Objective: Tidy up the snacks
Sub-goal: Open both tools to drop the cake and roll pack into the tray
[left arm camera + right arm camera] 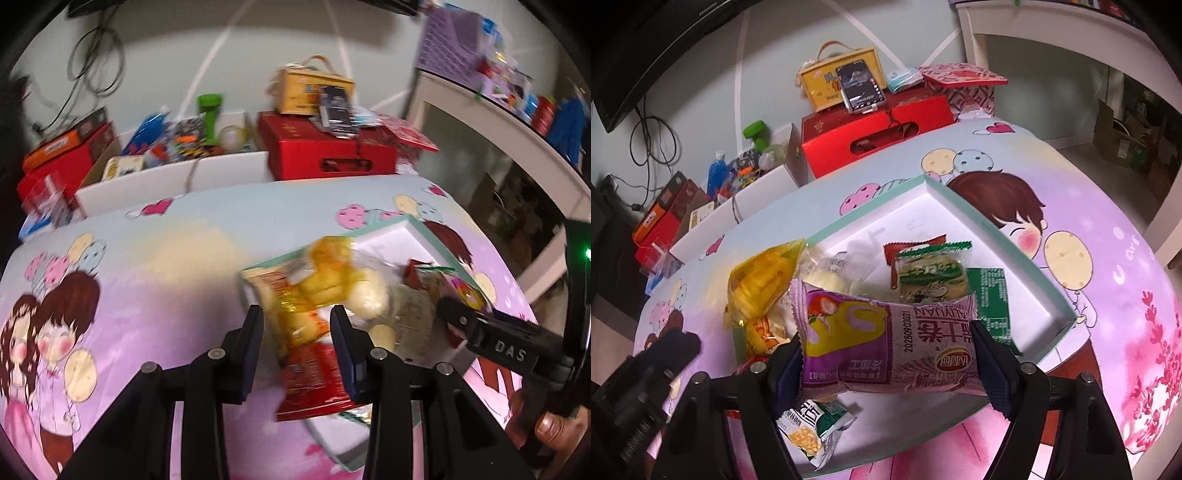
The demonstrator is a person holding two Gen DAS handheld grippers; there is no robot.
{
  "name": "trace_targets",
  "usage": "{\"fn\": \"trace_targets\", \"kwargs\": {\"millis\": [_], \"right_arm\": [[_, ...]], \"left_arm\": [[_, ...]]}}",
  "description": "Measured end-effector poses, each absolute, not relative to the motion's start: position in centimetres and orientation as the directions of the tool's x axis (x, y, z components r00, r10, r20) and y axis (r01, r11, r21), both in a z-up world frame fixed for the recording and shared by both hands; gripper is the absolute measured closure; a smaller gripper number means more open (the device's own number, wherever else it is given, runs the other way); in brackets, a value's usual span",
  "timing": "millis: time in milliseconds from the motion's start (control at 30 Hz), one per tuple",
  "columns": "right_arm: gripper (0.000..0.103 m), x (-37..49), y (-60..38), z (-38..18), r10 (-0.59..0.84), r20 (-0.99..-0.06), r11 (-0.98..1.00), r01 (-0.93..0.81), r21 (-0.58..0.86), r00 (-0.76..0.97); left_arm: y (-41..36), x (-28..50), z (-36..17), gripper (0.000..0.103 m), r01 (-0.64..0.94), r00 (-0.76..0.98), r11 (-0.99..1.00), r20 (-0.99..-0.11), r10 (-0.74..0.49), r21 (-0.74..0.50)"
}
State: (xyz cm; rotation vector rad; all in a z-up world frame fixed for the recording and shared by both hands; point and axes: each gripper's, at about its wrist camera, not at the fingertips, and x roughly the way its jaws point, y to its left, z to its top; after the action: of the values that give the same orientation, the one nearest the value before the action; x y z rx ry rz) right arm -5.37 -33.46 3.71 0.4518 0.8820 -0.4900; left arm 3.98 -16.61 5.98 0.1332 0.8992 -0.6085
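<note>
The right hand-held gripper point(888, 354) clamps a purple snack packet point(886, 343) crosswise between its pads, one pad on each short end, so the pouch spans the gap and puffs out slightly. It hangs just above the near part of a shallow white box with a mint-green rim point(1008, 243), which lies on the cartoon-print surface point(1108, 229). Held level and low over the box, the packet looks, to my judgement, ready to be set down among the others.

Ahead of that gripper, inside the box, lie a green-edged biscuit packet point(932, 277), a dark green wrapper point(991, 295) to its right, and a yellow bag point(762, 280) to the left. Just below the gripper sits a packet printed with corn kernels point(812, 432).

The left hand-held gripper point(295, 325) stands with its jaws parted and nothing between the pads; it hovers over the box's left end, directly above a red packet point(314, 380) and the yellow one. Probably it is lining up its next pick. The left view is blurred, so finer labels cannot be read there.
</note>
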Motion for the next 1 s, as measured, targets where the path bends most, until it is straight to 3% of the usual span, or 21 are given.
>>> {"fn": "trace_targets", "kwargs": {"millis": [233, 367, 467, 567, 633, 700, 800, 1000], "right_arm": [[0.020, -4.4, -32.2, 3.2, -0.204, -0.825, 0.827, 0.544, 0.143, 0.527], [0.019, -4.0, -31.8, 2.9, -0.201, -0.830, 0.837, 0.532, 0.130, 0.520], [0.017, -3.8, -31.8, 2.5, -0.190, -0.839, 0.837, 0.531, 0.132, 0.509], [0.015, -3.7, -31.8, 2.2, -0.183, -0.843, 0.839, 0.528, 0.134, 0.505], [0.011, -3.7, -31.7, 2.3, -0.187, -0.839, 0.841, 0.525, 0.133, 0.511], [0.001, -3.8, -31.7, 2.4, -0.189, -0.832, 0.843, 0.521, 0.135, 0.521], [0.000, -3.8, -31.6, 2.6, -0.192, -0.825, 0.846, 0.516, 0.135, 0.532], [0.000, -3.6, -31.3, 2.5, -0.192, -0.821, 0.856, 0.501, 0.129, 0.538]], "left_arm": [[-14.5, 5.7, 4.4, 0.063, 0.441, 0.458, 0.889, -0.820, -0.344, -0.127], [-13.8, 6.3, 3.2, 0.037, 0.393, 0.436, 0.912, -0.849, -0.300, -0.121], [-13.4, 6.5, 2.7, 0.035, 0.367, 0.430, 0.924, -0.860, -0.274, -0.110], [-13.1, 6.7, 2.3, 0.020, 0.343, 0.428, 0.934, -0.868, -0.252, -0.101], [-12.9, 6.9, 2.1, 0.019, 0.330, 0.432, 0.939, -0.869, -0.241, -0.096], [-12.6, 7.1, 1.9, 0.016, 0.317, 0.434, 0.944, -0.871, -0.230, -0.092], [-12.3, 7.3, 1.6, 0.009, 0.292, 0.446, 0.954, -0.872, -0.204, -0.074], [-11.9, 7.6, 1.3, 0.009, 0.270, 0.435, 0.960, -0.879, -0.195, -0.079]]}}
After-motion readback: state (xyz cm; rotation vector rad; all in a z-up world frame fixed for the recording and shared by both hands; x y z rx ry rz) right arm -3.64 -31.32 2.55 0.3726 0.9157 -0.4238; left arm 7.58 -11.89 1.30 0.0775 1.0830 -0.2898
